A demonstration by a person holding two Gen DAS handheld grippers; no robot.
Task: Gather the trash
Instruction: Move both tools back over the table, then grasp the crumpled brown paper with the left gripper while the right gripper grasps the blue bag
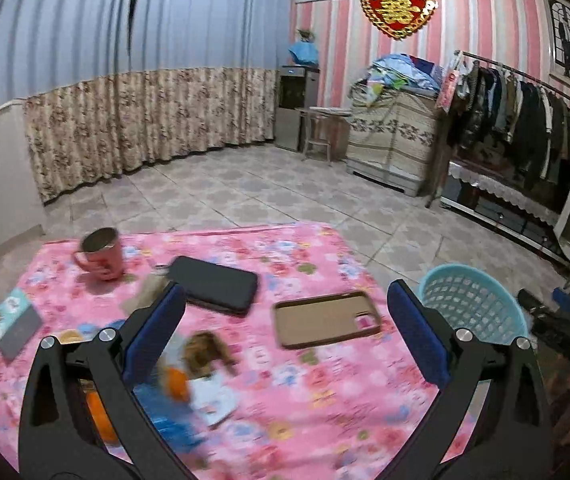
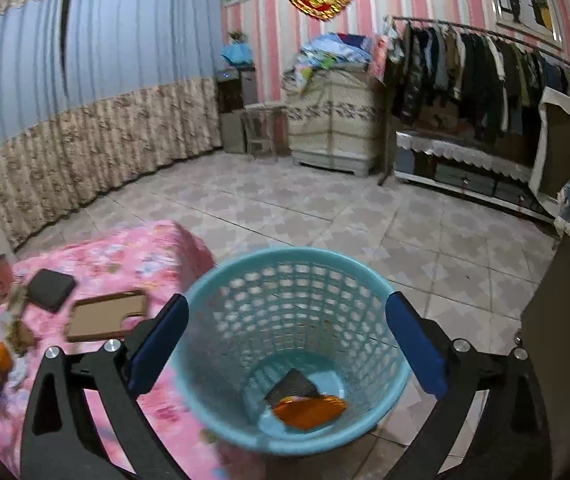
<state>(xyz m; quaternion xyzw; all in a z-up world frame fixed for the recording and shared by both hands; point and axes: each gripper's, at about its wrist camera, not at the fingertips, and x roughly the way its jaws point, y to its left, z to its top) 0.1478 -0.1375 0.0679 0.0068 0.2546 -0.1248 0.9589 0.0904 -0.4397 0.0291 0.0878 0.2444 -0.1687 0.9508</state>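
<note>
Left tongs (image 1: 285, 320) jaws wide apart, nothing between the pads, hovering over the pink floral tablecloth (image 1: 305, 400). Left of them: small card box (image 1: 15, 322) and red mug (image 1: 101, 254). Just ahead of the left finger: black phone (image 1: 215, 290). Between the fingers, nearer the camera: blurred trash pile (image 1: 197, 376), orange and brown bits on white paper. Ahead of the right finger: brown phone case (image 1: 325, 319). Beyond the right finger, off the table: blue basket (image 1: 473, 304). Right tongs (image 2: 287, 338) jaws also spread wide, empty, directly above the basket mouth. Orange wrapper (image 2: 309, 410) and dark wrapper (image 2: 293, 388) lie on the basket bottom, below the gap.
</note>
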